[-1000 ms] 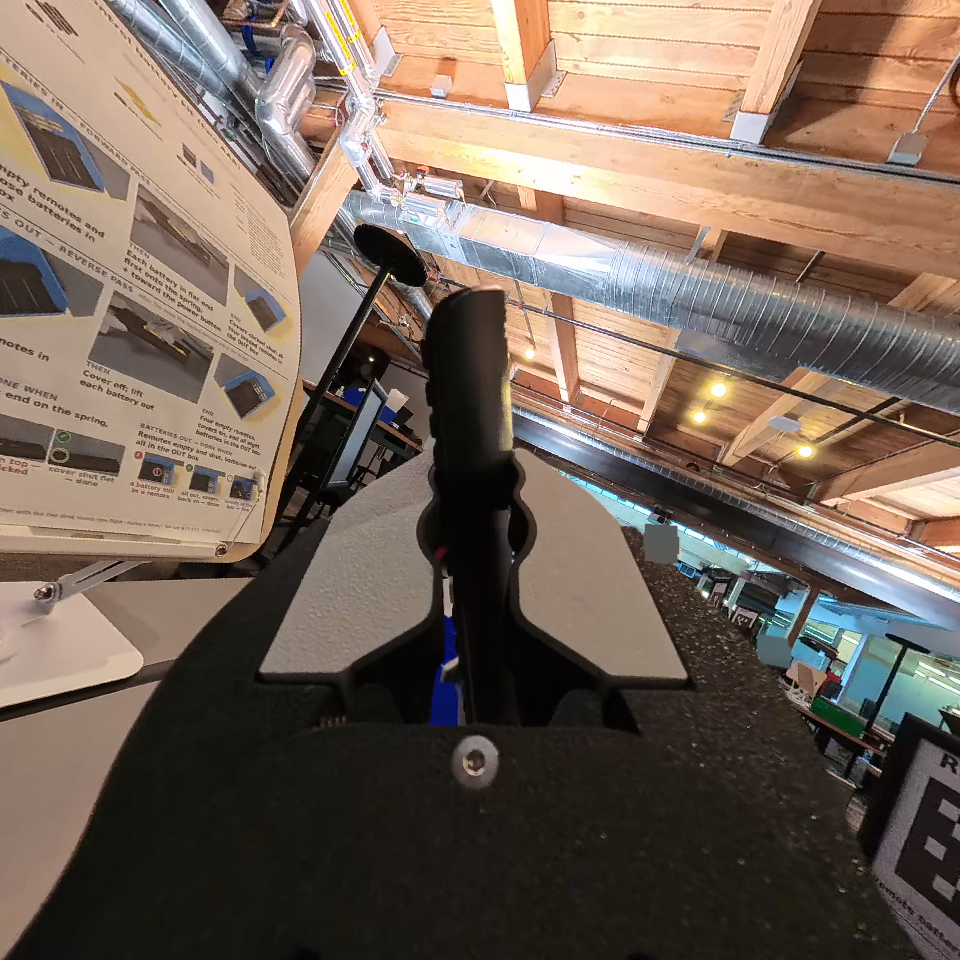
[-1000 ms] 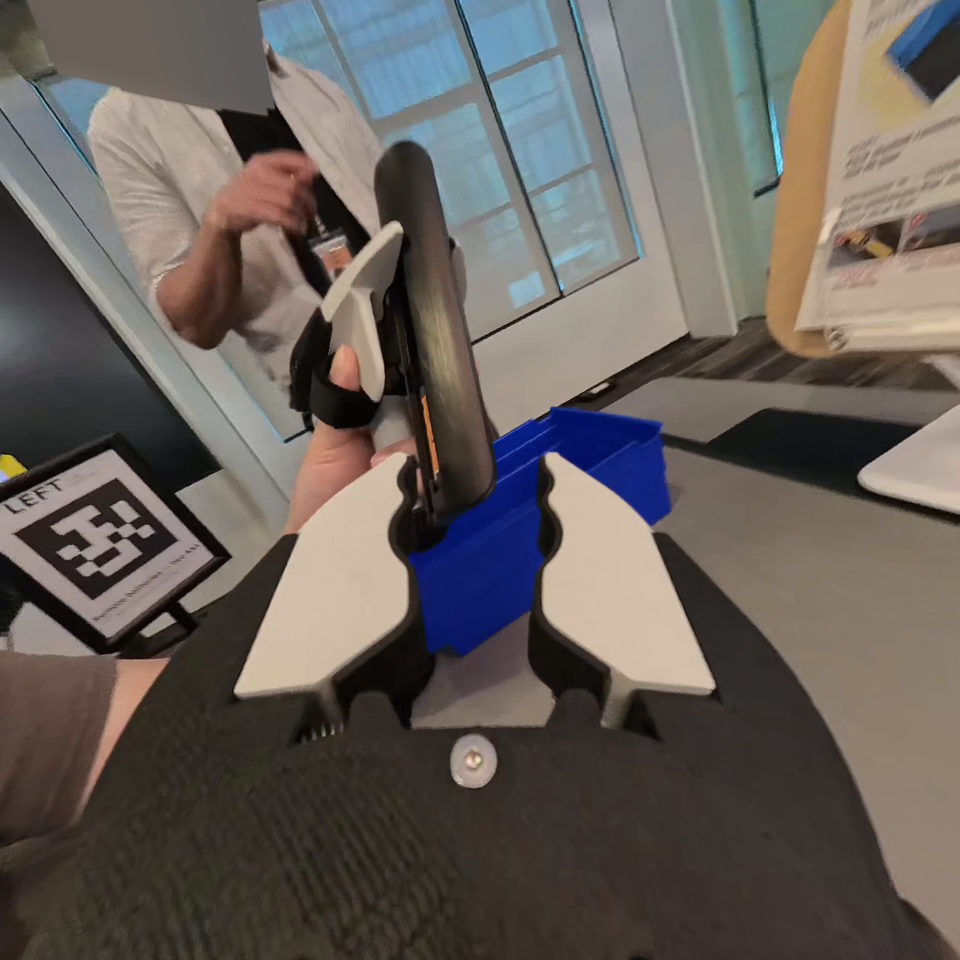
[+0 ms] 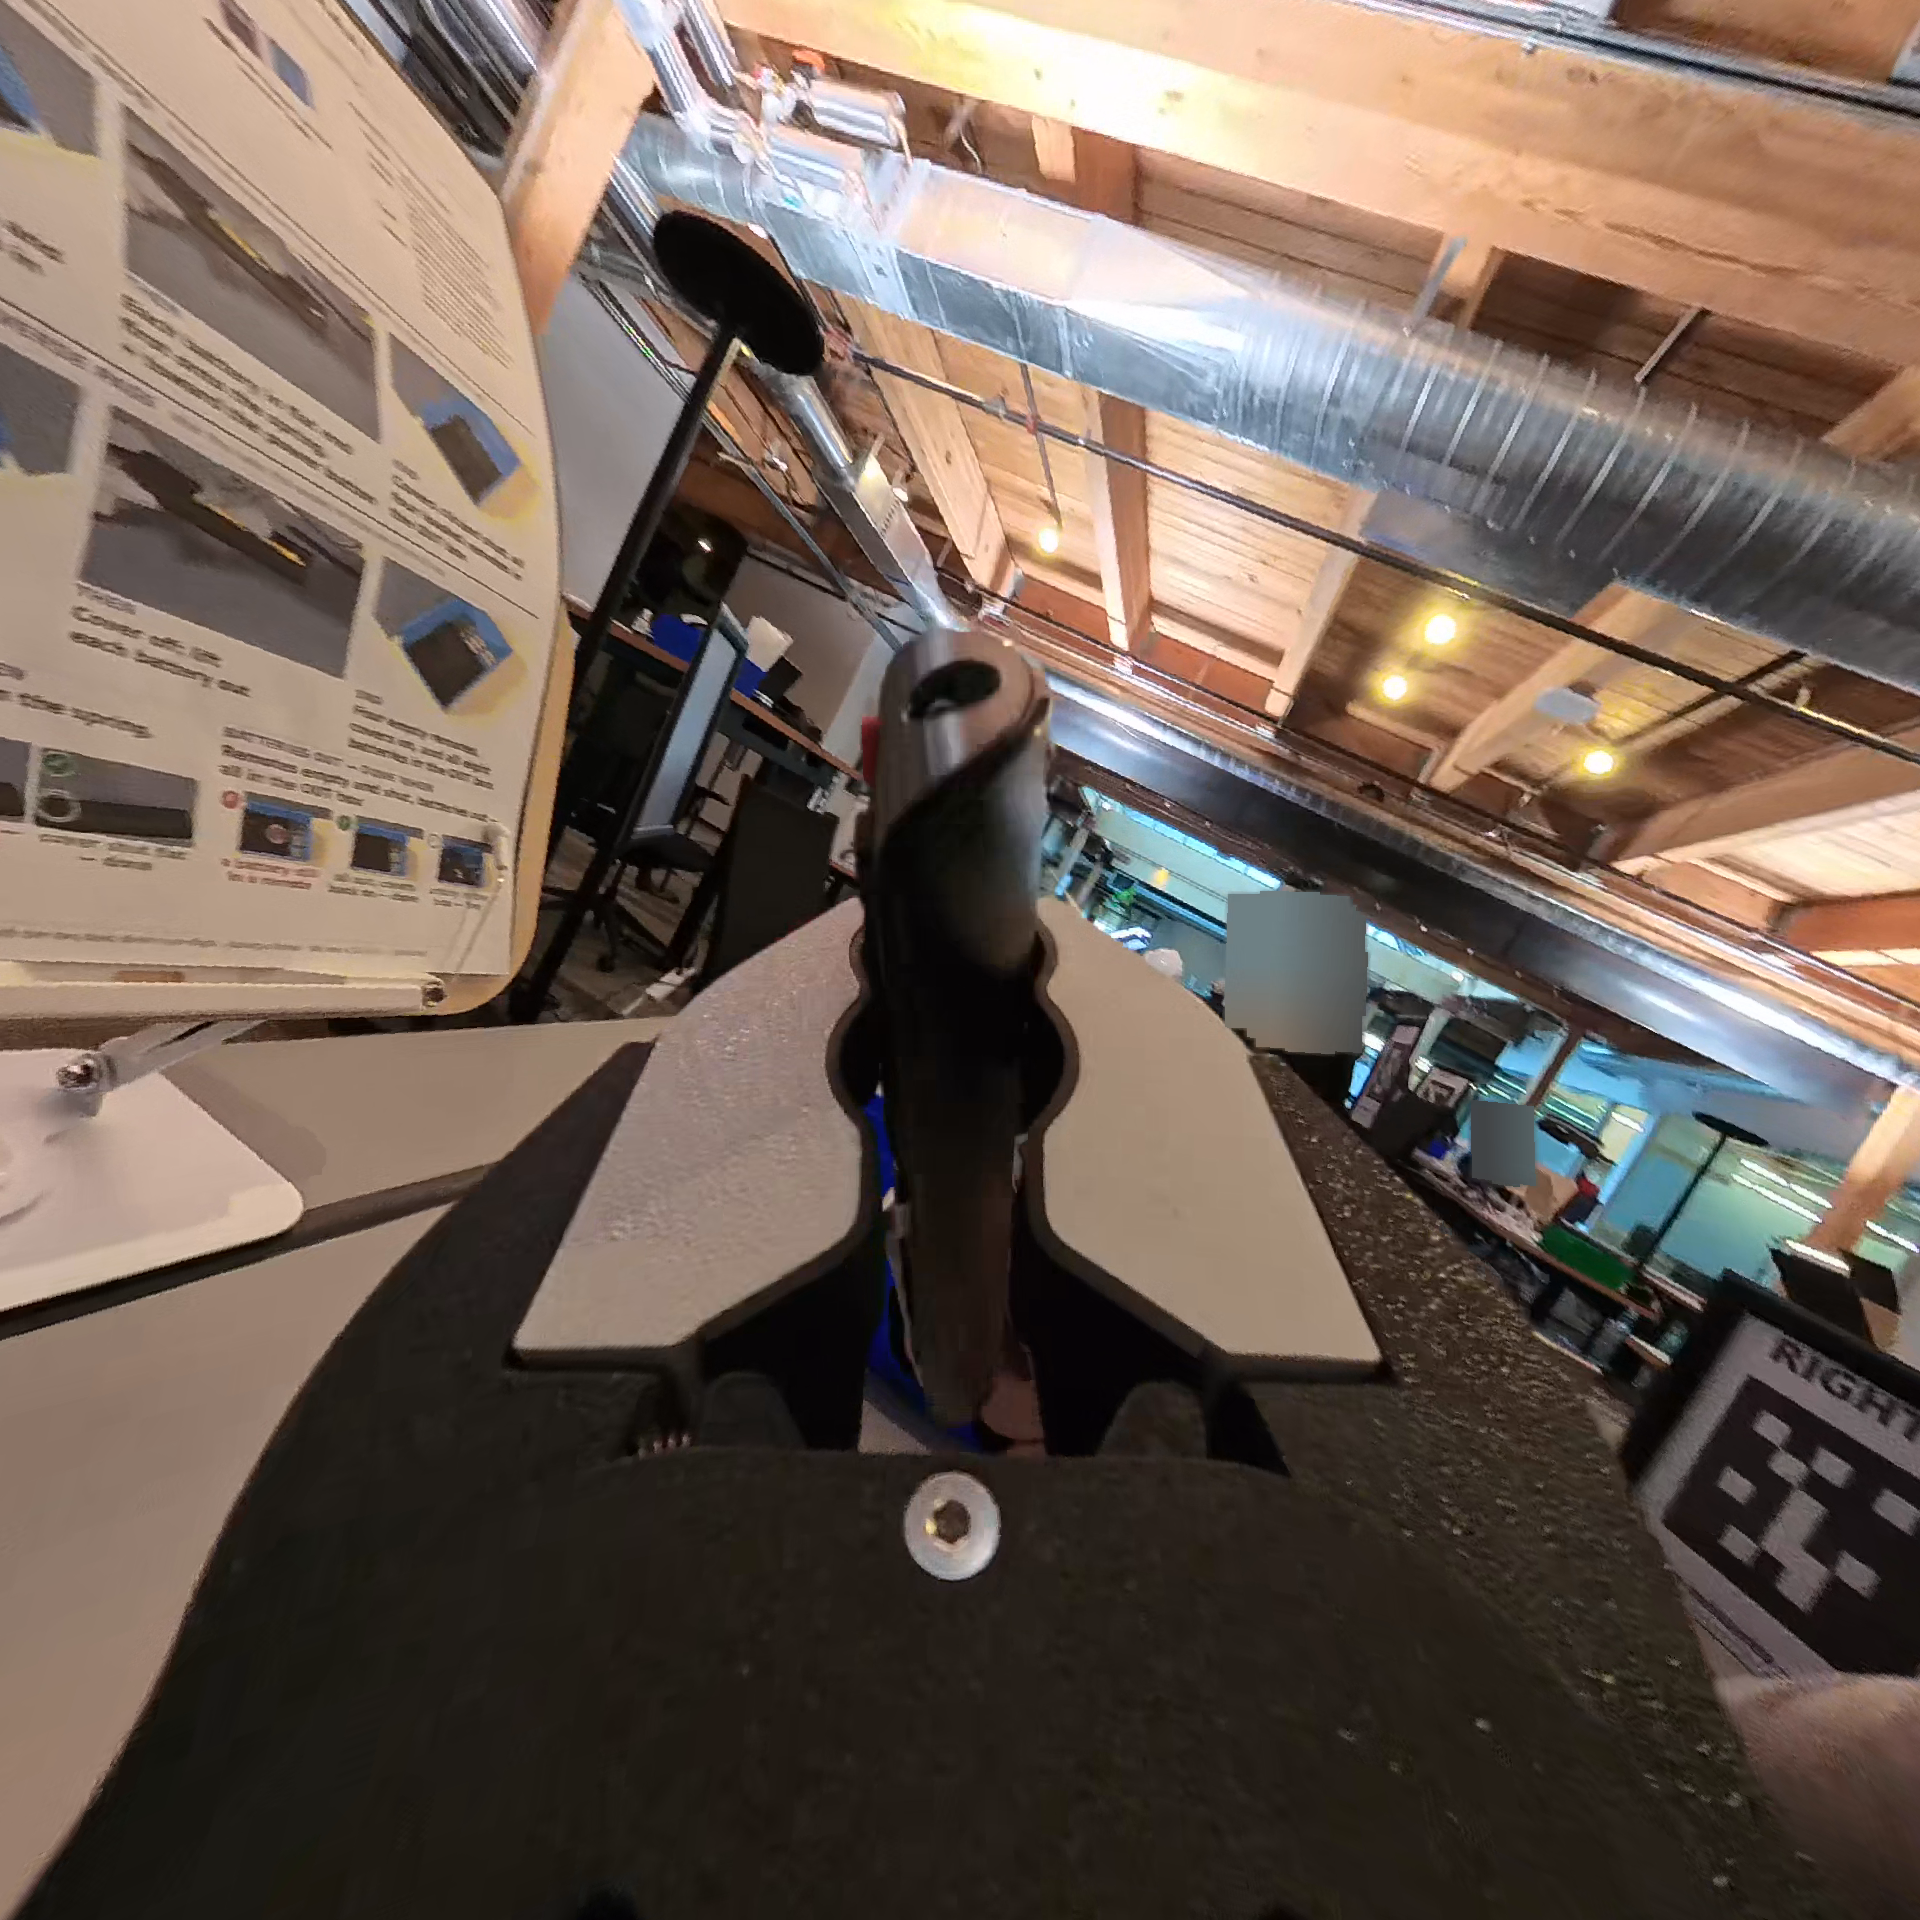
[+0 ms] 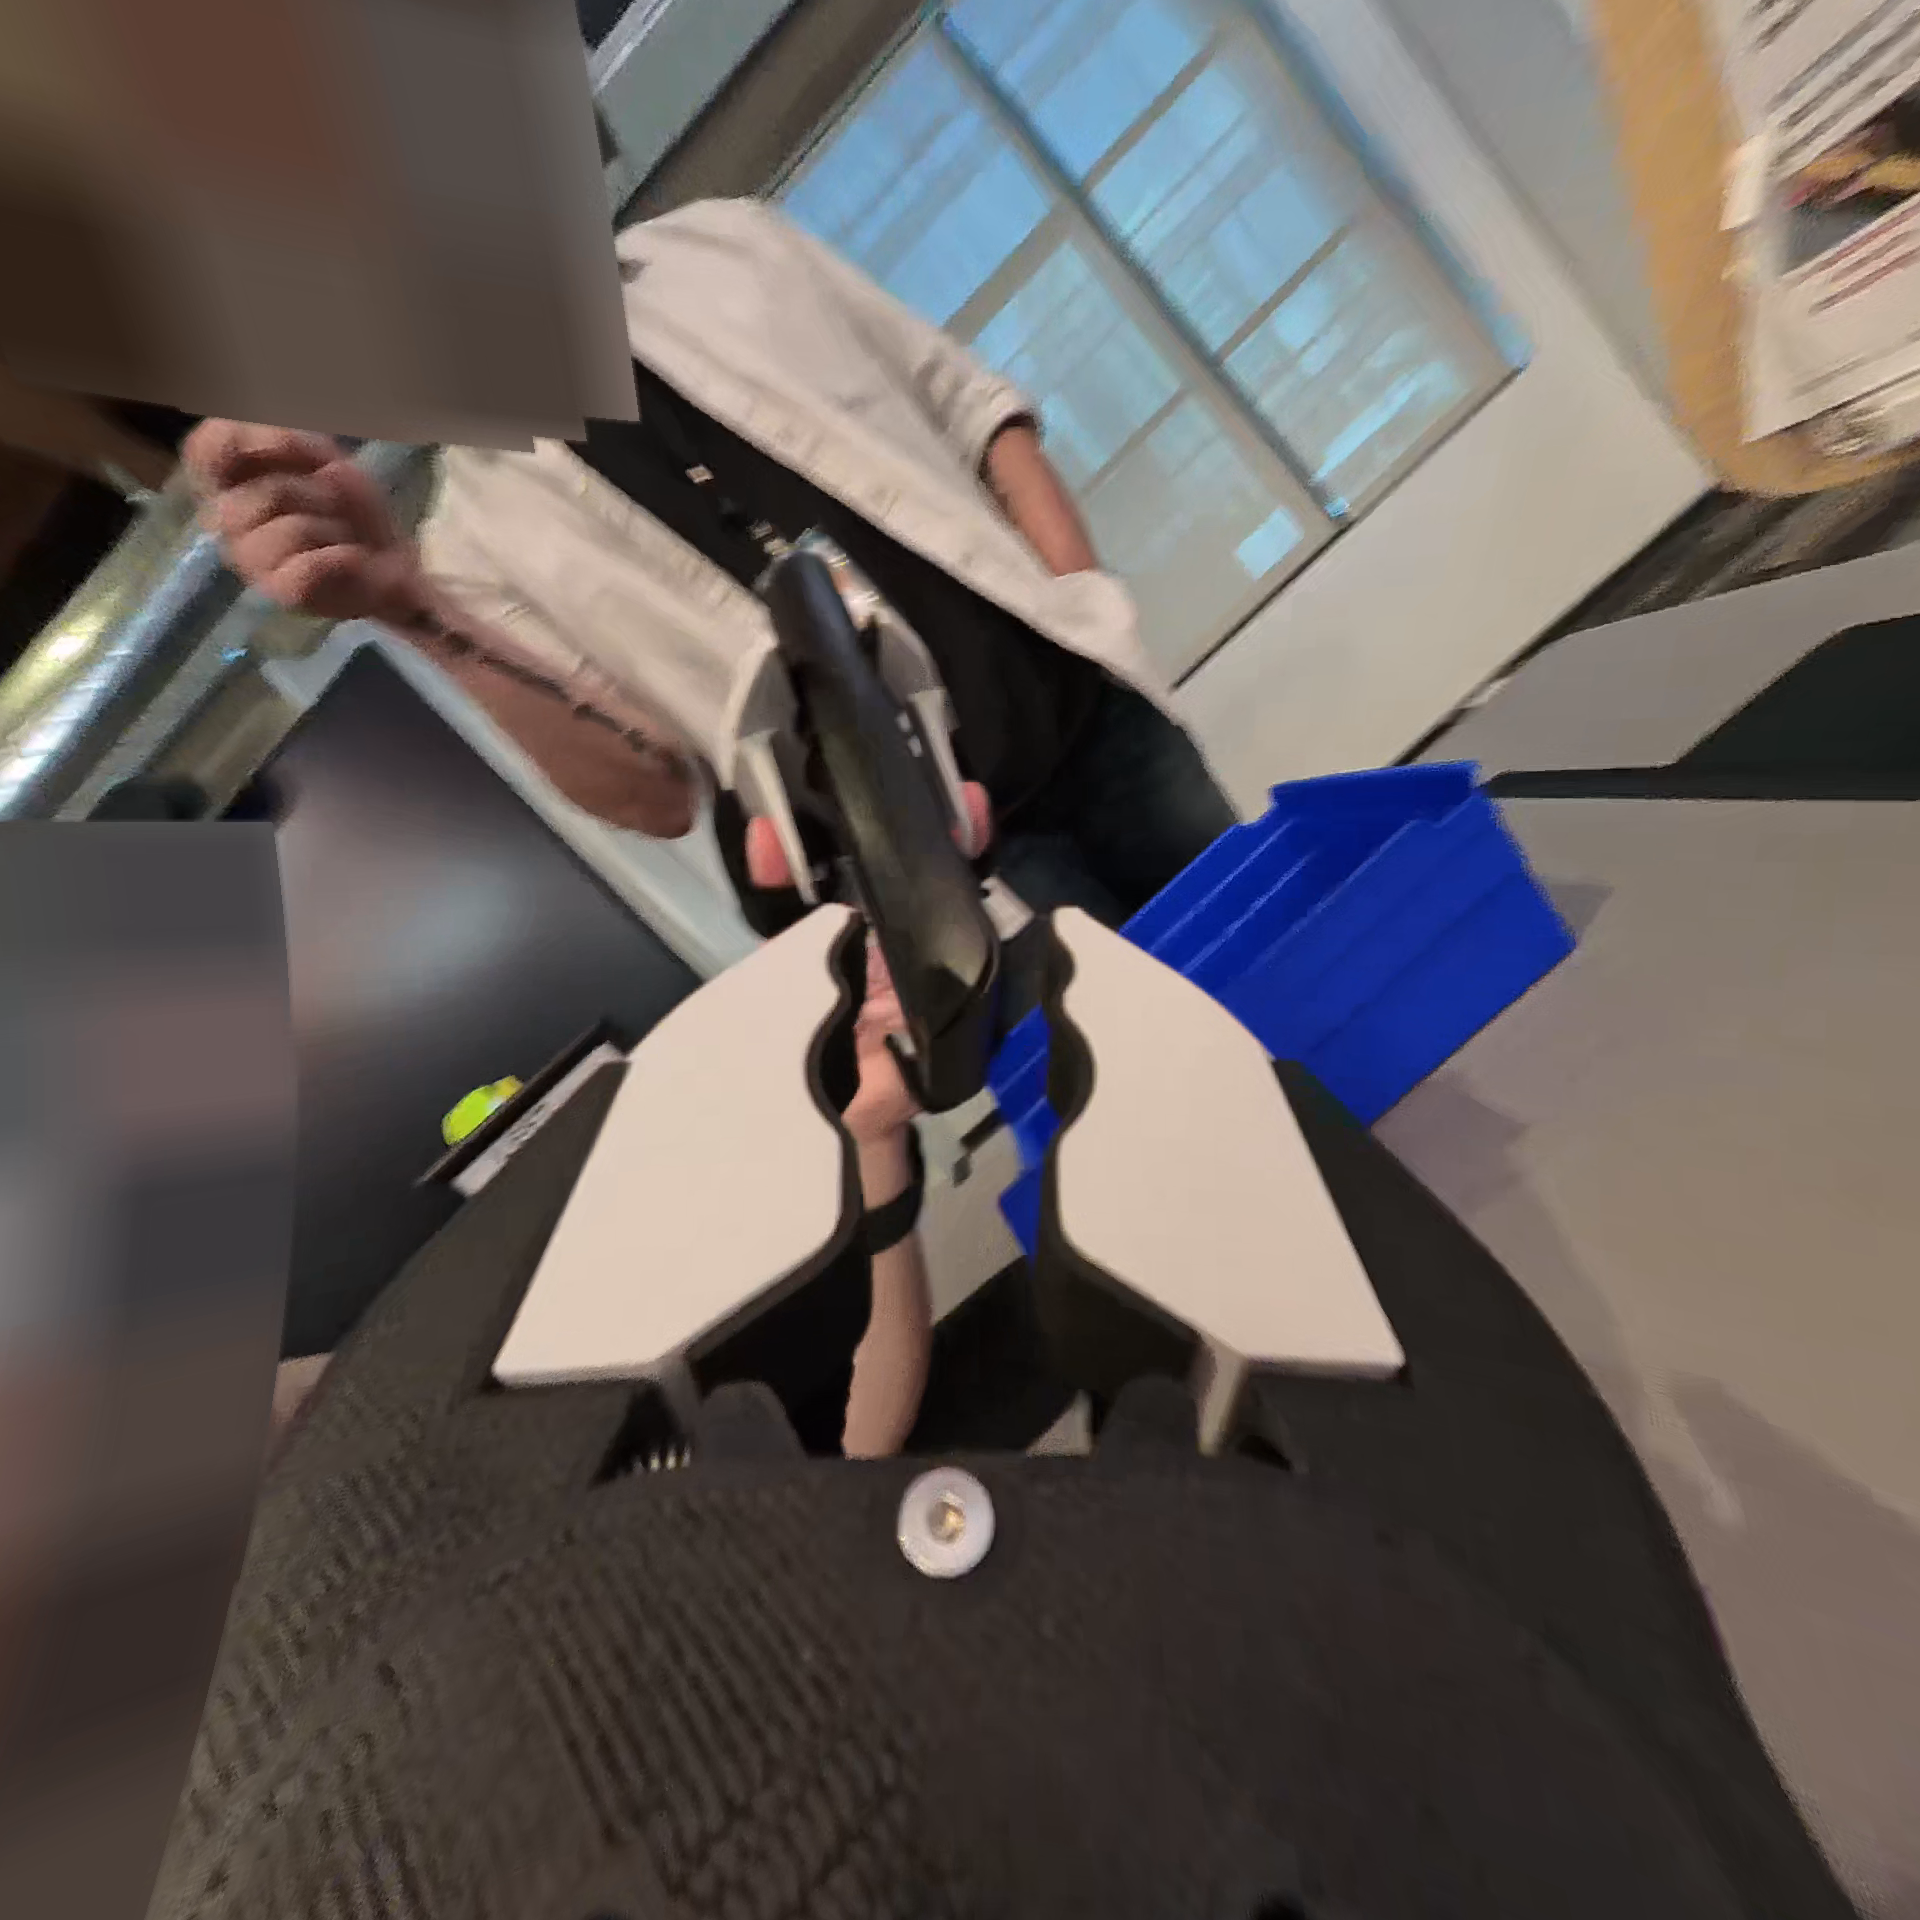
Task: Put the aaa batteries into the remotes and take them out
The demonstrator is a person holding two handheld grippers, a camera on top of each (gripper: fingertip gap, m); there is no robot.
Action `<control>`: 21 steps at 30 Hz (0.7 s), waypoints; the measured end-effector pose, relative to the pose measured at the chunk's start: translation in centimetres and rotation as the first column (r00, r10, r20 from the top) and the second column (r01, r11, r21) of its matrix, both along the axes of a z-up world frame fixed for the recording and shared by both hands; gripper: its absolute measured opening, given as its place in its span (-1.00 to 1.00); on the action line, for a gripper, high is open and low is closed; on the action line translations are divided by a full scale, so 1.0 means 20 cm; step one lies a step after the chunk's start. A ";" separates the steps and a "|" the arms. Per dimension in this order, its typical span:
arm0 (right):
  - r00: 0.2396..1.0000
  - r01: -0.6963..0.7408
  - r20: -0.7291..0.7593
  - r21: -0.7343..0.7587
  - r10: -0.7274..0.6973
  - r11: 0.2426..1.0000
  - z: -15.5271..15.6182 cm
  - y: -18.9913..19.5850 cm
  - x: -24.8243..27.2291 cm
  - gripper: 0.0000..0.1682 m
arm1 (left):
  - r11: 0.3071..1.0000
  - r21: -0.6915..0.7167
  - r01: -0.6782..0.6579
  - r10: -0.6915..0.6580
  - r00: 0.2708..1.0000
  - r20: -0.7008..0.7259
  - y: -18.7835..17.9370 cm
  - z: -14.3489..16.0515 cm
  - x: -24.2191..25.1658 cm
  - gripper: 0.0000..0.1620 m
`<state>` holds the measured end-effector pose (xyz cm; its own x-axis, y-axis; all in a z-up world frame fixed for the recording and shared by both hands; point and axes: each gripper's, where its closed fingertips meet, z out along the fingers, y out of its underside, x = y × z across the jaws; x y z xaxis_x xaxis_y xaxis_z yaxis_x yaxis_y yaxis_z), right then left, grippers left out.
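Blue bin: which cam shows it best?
Right wrist view: the blue bin sits on the grey table, its side and rim visible beside the remote. Left wrist view shows only a blue sliver behind the left claw.

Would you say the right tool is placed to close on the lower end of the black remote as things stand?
Probably yes. The right tool is open, and the remote's lower end already sits between its fingers with nothing in the gap. The left tool grips the remote higher up, clear of that end.

Warm ceiling lamps (image 3: 1439, 629), daylit window (image 4: 1143, 270), motion blur, wide-angle bending at edges
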<state>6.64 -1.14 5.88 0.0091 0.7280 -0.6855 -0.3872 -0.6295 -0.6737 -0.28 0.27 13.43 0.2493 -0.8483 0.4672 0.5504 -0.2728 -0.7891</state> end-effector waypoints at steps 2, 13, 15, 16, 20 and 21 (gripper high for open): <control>0.995 0.068 0.074 0.005 -0.069 0.998 -0.05 0.02 -0.02 -0.43 | 0.999 0.002 -0.046 0.046 0.999 0.013 0.01 0.00 -0.01 -0.71; 1.000 0.016 0.019 -0.016 -0.016 1.000 -0.07 -0.08 -0.17 -0.69 | 0.999 -0.031 0.009 -0.008 0.999 0.036 0.01 -0.01 0.00 -0.70; 0.999 -0.039 -0.011 -0.013 0.039 0.999 -0.05 -0.10 -0.16 -0.74 | 0.998 -0.038 0.050 -0.049 0.998 0.038 0.00 0.00 0.00 -0.70; 0.998 -0.055 -0.017 -0.004 0.054 0.999 -0.04 -0.10 -0.15 -0.75 | 0.996 -0.046 0.072 -0.070 0.997 0.031 0.00 0.00 0.00 -0.70; 0.995 -0.097 -0.034 0.036 0.098 0.995 0.01 -0.11 -0.10 -0.77 | 0.992 -0.031 0.122 -0.122 0.992 -0.018 -0.02 0.00 0.01 -0.69; 0.992 -0.116 -0.046 0.030 0.117 0.993 0.03 -0.12 -0.09 -0.78 | 0.991 -0.023 0.134 -0.135 0.990 -0.030 -0.03 0.00 0.01 -0.67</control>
<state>4.94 -3.46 6.46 -0.1089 0.7406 -0.6630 -0.3446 -0.6538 -0.6737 -0.08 -0.32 13.44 0.1484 -0.8654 0.4787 0.4826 -0.3591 -0.7988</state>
